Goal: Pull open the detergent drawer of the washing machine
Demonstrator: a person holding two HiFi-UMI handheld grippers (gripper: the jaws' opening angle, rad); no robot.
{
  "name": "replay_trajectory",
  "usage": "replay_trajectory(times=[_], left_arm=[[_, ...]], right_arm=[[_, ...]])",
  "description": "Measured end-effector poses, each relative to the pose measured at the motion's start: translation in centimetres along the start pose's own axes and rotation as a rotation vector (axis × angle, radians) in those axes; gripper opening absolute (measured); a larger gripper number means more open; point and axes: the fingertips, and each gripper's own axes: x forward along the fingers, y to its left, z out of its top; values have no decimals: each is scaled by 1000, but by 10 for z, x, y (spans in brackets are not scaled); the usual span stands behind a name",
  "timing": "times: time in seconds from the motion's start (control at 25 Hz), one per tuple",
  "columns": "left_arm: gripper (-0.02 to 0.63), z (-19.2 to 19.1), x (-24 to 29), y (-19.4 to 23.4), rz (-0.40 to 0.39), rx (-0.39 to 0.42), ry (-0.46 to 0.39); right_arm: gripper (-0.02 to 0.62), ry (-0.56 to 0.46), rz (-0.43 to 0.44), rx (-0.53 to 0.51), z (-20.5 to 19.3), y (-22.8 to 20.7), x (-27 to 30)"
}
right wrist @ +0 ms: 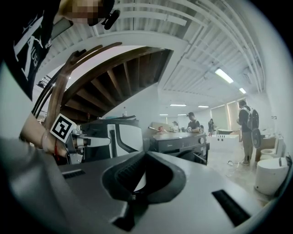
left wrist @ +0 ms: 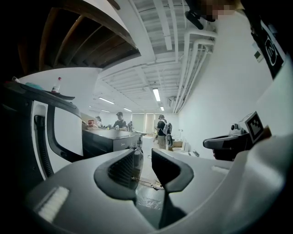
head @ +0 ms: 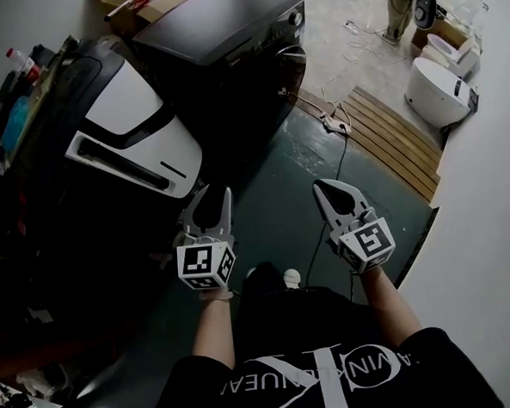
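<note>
The black washing machine [head: 219,37] stands on the floor ahead of me, with a knob at its top right corner and its round door facing right. I cannot make out its detergent drawer. It also shows as a dark box in the left gripper view [left wrist: 110,141] and the right gripper view [right wrist: 181,144]. My left gripper [head: 217,197] hovers over the dark green floor well short of the machine, jaws apart with nothing between them [left wrist: 143,157]. My right gripper [head: 325,188] floats beside it at the same height, its tips touching and empty [right wrist: 145,155].
A black and white appliance [head: 121,129] sits close on the left. A power strip with cable [head: 336,125] lies on the floor by a slatted wooden platform [head: 397,138]. White toilets [head: 442,88] stand at the right. People stand at the back [left wrist: 162,132].
</note>
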Motion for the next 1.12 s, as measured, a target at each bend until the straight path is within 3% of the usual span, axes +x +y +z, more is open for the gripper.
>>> replay_trajectory(times=[0.48,0.64,1.12], left_arm=[[106,-10,56,-3,-34,-3,30],[105,-10,90,0,-34,-12,30],[106,1,181,29,15,-17,27]], right_arm=[[12,-11,-22,13,4,-43,25],[12,4,1,-30,-1,-68,40],[12,10,51,-12,13,-130,116]])
